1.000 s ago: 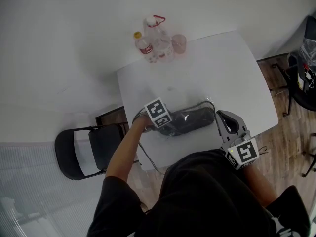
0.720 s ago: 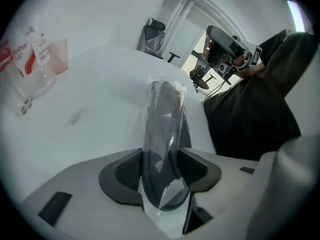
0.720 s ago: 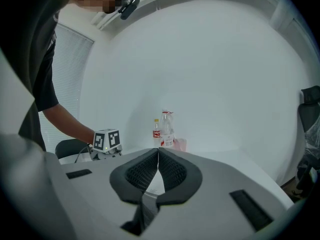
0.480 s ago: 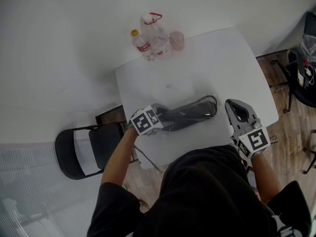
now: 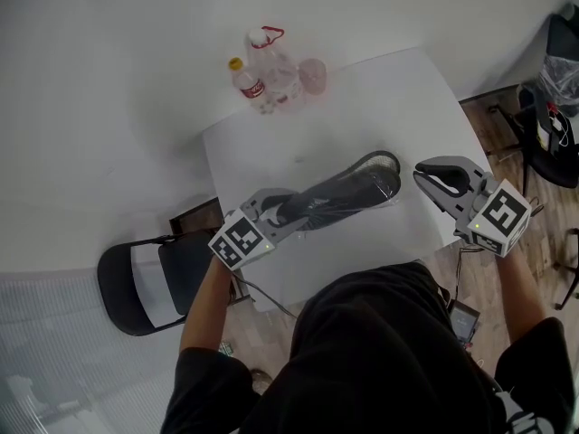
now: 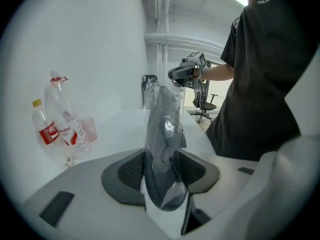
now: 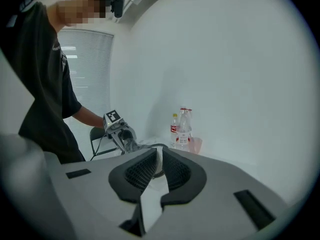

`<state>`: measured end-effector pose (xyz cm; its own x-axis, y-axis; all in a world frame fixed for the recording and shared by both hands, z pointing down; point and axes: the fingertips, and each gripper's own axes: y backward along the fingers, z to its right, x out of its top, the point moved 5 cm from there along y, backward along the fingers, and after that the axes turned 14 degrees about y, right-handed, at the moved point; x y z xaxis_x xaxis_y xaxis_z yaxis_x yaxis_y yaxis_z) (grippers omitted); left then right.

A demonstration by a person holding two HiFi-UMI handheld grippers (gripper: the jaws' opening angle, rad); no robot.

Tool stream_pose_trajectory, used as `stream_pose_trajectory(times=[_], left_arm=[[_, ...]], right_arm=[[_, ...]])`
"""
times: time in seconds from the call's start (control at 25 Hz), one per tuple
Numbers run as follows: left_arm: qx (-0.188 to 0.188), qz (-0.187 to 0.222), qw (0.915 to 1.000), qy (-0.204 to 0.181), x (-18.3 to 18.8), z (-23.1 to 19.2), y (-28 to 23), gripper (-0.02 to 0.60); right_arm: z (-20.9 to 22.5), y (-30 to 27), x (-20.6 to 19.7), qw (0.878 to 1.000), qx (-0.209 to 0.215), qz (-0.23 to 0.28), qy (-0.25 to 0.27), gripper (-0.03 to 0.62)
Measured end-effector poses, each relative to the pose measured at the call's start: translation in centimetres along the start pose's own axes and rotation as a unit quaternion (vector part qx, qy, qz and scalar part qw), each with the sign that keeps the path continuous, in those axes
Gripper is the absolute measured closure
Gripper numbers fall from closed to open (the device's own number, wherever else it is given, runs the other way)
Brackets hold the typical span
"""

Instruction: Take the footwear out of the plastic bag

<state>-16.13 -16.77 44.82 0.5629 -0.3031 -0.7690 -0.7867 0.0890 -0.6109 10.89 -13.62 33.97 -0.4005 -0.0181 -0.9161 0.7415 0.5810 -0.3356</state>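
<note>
A dark shoe [image 5: 336, 193] lies inside a clear plastic bag [image 5: 387, 177], lifted off the white table [image 5: 389, 98] and stretched between my two grippers. My left gripper [image 5: 277, 209] has just been closing and is now shut on the near end of the bagged shoe [image 6: 163, 134], its pads [image 6: 131, 170] pressing both sides. My right gripper [image 5: 423, 178] is shut on the bag's far edge. In the right gripper view a thin strip of clear film [image 7: 159, 160] sits between the closed pads. The left gripper view shows the right gripper [image 6: 181, 75] at the bag's top.
Two plastic bottles [image 5: 245, 81] [image 5: 271, 61] and a pink cup [image 5: 312, 75] stand at the table's far left corner. A black folding chair [image 5: 145, 278] stands left of the table. An office chair [image 5: 556, 143] is at the right on the wooden floor.
The left gripper has closed on the bagged shoe and raised it off the table. The right gripper has moved right and up with the bag's edge, so the bag now stretches between them.
</note>
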Motion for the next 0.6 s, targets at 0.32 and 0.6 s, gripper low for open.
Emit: stream_pose_trajectory(times=[0.32, 0.6], left_arm=[[0.04, 0.08, 0.9951, -0.042, 3.8, 2.0, 3.1, 0.383], [0.056, 0.11, 0.9893, -0.079, 6.0, 3.2, 4.3, 0.383]], right_arm=[[0.8, 0.8, 5.5, 0.995, 0.058, -0.023, 0.074, 0.451], [1.1, 1.1, 7.5, 0.991, 0.087, -0.032, 0.093, 0.427]])
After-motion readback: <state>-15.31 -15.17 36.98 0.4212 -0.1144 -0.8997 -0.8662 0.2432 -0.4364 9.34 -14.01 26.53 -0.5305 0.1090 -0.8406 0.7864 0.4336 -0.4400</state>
